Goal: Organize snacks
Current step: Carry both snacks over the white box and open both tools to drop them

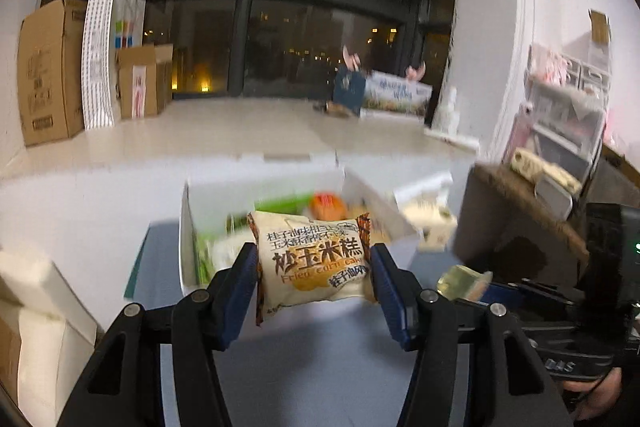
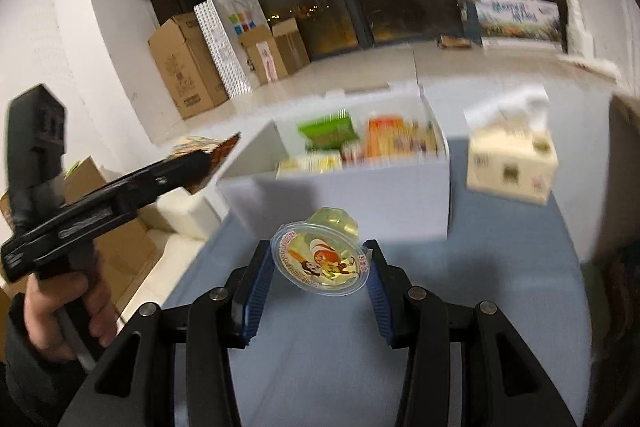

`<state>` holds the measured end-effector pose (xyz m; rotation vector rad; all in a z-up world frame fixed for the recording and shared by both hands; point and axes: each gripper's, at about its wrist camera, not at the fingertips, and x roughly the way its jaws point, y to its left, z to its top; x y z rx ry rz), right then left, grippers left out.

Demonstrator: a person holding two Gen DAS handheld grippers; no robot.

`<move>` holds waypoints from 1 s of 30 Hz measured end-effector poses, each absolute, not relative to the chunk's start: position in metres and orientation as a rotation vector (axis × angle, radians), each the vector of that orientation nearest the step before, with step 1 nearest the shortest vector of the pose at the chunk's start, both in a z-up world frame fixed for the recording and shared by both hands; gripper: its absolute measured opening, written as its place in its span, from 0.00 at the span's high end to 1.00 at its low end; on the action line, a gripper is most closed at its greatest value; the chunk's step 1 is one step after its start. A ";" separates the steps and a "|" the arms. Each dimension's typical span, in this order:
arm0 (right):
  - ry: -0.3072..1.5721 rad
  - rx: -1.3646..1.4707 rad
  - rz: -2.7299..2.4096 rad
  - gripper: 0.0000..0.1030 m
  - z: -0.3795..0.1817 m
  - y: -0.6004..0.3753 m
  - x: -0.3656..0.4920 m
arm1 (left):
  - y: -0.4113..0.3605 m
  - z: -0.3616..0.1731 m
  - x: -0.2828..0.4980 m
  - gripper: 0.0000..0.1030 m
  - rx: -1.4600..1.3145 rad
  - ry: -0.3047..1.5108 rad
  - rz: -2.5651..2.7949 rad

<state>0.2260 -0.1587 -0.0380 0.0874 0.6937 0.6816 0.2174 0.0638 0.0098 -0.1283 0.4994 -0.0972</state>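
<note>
Left wrist view: our left gripper (image 1: 314, 267) pinches the fried corn cake packet (image 1: 312, 259) by its edges, the right gripper (image 2: 320, 269) a jelly cup (image 2: 320, 259), both short of the white box (image 2: 360, 183)'s near wall; either could slip out.

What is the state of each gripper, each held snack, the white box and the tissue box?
Left gripper: shut on the fried corn cake packet.
Fried corn cake packet: sealed, held off the table.
Right gripper: shut on the jelly cup.
Jelly cup: sealed, lid tilted toward the camera.
White box: open, partly filled with snacks.
Tissue box: open, a tissue sticks out.
</note>
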 end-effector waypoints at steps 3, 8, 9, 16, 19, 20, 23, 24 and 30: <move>0.700 0.130 0.690 0.52 -0.021 -0.146 0.268 | 0.079 0.023 0.245 0.40 -0.124 0.493 -0.083; 0.719 0.064 0.652 0.52 -0.010 -0.114 0.331 | 0.102 0.011 0.302 0.40 -0.126 0.558 -0.050; 0.726 0.055 0.643 0.52 -0.010 -0.109 0.345 | 0.105 0.006 0.311 0.40 -0.112 0.572 -0.040; 0.738 -0.031 0.564 0.00 -0.016 -0.091 0.399 | 0.112 -0.029 0.338 0.00 -0.112 0.688 -0.018; 0.729 -0.044 0.507 0.00 -0.021 -0.097 0.406 | 0.110 -0.037 0.329 0.00 -0.099 0.688 -0.018; 0.730 -0.036 0.497 0.00 -0.022 -0.101 0.405 | 0.108 -0.037 0.324 0.00 -0.096 0.681 -0.017; 0.734 -0.022 0.509 0.00 -0.023 -0.110 0.397 | 0.104 -0.031 0.306 0.00 -0.078 0.628 0.041; 0.729 -0.035 0.500 0.00 -0.023 -0.111 0.392 | 0.100 -0.027 0.298 0.00 -0.052 0.608 0.087; 0.633 -0.110 0.495 0.00 -0.010 -0.120 0.340 | 0.060 -0.009 0.232 0.00 0.115 0.441 0.227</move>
